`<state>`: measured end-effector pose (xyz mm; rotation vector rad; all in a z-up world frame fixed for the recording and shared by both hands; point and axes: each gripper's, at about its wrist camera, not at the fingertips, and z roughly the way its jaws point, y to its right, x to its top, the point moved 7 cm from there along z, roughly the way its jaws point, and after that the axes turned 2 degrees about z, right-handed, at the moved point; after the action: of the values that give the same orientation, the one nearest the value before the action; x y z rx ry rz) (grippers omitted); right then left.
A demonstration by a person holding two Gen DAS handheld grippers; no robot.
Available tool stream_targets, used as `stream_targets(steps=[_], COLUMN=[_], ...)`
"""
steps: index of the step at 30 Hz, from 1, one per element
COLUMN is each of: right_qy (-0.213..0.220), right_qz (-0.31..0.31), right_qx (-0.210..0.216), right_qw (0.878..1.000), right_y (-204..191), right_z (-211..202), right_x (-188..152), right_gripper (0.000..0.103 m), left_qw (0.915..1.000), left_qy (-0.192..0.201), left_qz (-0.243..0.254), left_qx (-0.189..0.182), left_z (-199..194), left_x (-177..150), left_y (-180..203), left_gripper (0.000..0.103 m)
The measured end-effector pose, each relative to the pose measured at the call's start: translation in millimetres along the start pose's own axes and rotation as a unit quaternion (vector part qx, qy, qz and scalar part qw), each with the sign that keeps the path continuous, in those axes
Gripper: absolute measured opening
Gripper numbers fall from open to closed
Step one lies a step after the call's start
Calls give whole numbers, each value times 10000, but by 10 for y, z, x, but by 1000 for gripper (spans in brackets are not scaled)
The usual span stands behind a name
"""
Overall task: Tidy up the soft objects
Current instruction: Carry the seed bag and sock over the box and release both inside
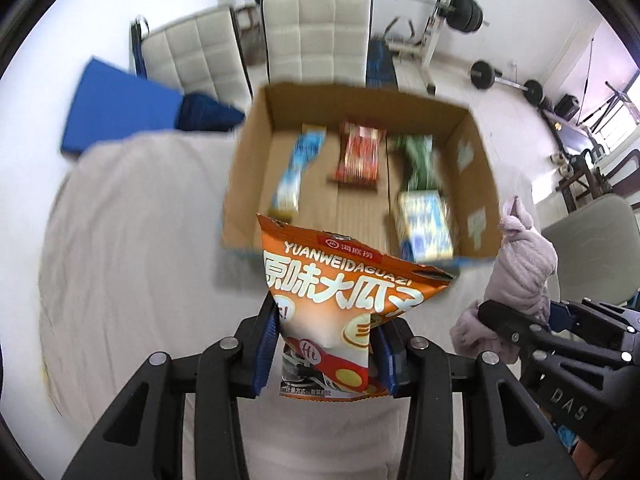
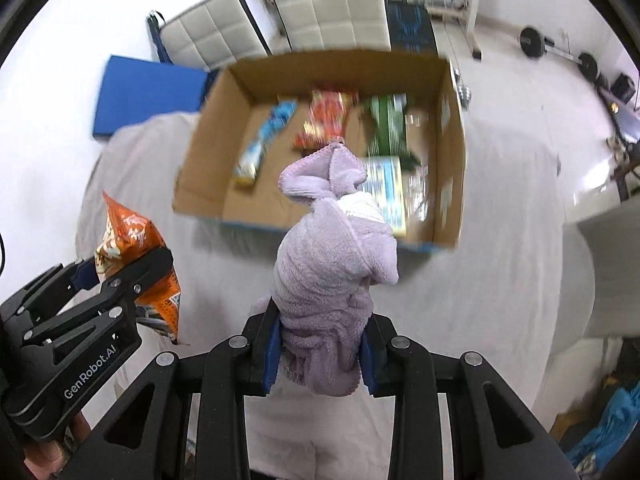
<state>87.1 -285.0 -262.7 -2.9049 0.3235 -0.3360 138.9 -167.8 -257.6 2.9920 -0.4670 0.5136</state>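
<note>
My left gripper is shut on an orange snack bag and holds it up just short of the near wall of an open cardboard box. My right gripper is shut on a bundled lilac towel, held above the cloth in front of the same box. The box holds a blue packet, a red packet, a green packet and a blue-white pack. The towel also shows at the right of the left wrist view, the snack bag at the left of the right wrist view.
The box stands on a table under a pale cloth. Two cream padded chairs stand behind it, with a blue mat at the left. Weight-training gear fills the back right. A grey chair is at the right.
</note>
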Motion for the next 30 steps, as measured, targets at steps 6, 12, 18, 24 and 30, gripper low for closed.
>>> stream_targets(steps=[6,12,18,24,30], right_qy=[180,120,-19,-273,-529], right_qz=[2,105,225,222,150], right_qx=[-7,-28,-43,-174,-368], right_qw=[9998,9999,9997,9992,9978], right_y=[-176,-198,-149,-123,-84], right_z=[-77,110,461,895,1275], right_x=[405,664,916,1055,1094], right_gripper=[34,34,34,34,34], left_qw=[9996,9998,9997,9985,9963], left_qy=[258,144,-139,-502,-803], left_qz=[91,157,206,200,291], left_qx=[18,0,30,12,134], left_z=[-183,-47,328,774,1147], left_x=[404,603,742,854,879], left_y=[-97,-171,-271,-358,-427], left_gripper=[39,39,39,39,39])
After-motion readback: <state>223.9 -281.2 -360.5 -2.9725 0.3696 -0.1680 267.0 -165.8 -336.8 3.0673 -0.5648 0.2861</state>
